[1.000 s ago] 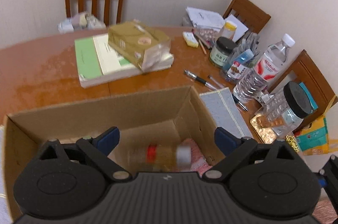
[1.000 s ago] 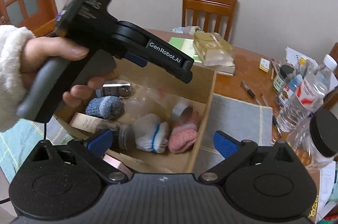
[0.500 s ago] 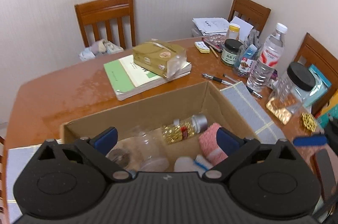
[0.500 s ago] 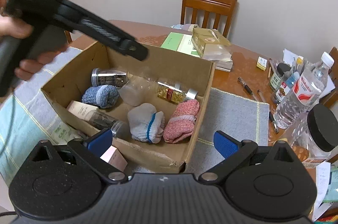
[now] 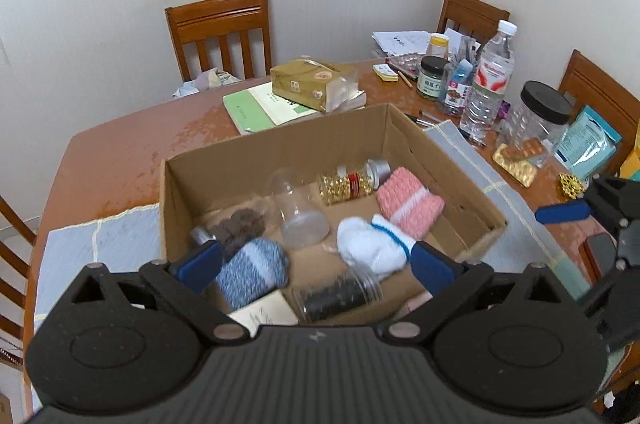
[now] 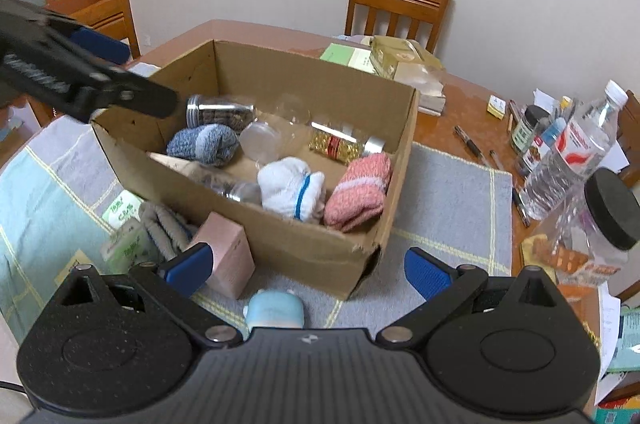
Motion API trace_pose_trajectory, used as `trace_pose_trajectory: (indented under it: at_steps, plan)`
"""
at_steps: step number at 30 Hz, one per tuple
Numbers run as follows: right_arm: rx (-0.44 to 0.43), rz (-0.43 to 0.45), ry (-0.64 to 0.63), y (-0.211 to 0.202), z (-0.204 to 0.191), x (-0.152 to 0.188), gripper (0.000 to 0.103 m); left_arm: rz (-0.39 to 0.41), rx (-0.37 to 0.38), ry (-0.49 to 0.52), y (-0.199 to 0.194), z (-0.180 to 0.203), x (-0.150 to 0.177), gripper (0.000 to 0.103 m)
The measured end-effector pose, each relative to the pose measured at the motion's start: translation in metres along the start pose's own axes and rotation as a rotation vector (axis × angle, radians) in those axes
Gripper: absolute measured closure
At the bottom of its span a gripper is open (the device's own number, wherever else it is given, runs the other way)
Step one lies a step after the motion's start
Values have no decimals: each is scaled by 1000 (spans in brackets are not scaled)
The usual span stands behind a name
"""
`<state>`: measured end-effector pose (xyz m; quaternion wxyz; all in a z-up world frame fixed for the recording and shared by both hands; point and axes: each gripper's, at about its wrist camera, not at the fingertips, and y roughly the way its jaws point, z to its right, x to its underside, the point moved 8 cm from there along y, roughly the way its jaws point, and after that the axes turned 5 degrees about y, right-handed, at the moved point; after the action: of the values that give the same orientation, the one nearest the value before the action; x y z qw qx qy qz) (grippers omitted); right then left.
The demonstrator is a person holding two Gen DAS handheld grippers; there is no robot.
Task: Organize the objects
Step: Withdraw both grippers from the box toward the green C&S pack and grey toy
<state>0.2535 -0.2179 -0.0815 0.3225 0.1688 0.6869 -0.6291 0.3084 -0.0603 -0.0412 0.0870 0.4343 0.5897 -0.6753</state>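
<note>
Gold-bead bottle (image 5: 351, 183) flat in box (image 5: 276, 144), cap seemingly rightward

An open cardboard box (image 5: 276, 148) is sitting on the table, holding rolled blue (image 5: 254, 274), white (image 5: 370, 246) and pink socks (image 5: 410, 202) lying beside toppled clear jars (image 5: 298, 210) and a gold-filled bottle (image 5: 352, 184).

A home dining room: wooden table (image 5: 120, 152), matching chairs (image 5: 220, 32), household clutter.

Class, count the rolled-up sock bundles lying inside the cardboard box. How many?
3: blue bundle at the left, white bundle in the middle, pink bundle at the right corner. More may hide beneath.
</note>
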Motion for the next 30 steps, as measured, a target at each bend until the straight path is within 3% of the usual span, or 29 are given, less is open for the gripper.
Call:
trace_pose_trajectory:
  at_steps: [11, 24, 30]
  plan:
    - [40, 2, 20, 0, -3, 36, 0, -12, -86, -52, -16, -3, 53, 3]
    - [77, -45, 15, 16, -17, 73, 0, -128, -208, -228, -5, -39, 126, 3]
    - [99, -64, 31, 23, -19, 81, 0, -177, -198, -256, 18, -47, 147, 3]
